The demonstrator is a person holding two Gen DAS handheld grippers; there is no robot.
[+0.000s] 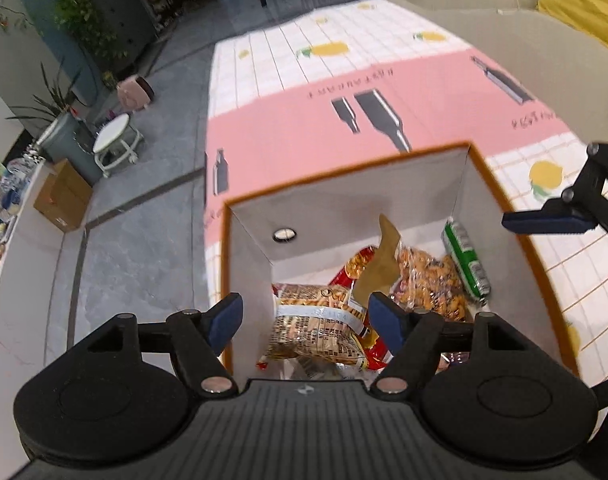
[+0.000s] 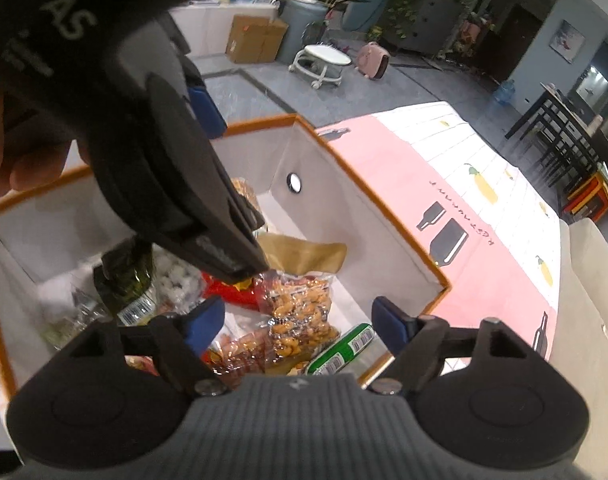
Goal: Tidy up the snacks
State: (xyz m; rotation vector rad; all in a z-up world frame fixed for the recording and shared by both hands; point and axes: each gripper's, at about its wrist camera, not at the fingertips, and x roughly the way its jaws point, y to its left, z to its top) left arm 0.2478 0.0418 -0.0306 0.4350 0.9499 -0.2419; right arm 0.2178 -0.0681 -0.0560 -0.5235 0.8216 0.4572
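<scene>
Your left gripper (image 1: 304,322) and right gripper (image 2: 298,326) both hang released and empty over the box (image 1: 343,152), where the snacks (image 1: 427,280) already lie (little seems left to pack).

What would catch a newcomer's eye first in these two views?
The orange-rimmed box on the pink tablecloth, with snack bags piled inside. A clear bag of nuts lies mid-box, a green packet beside it. Both grippers, left gripper and right gripper, hang open above the box.
</scene>
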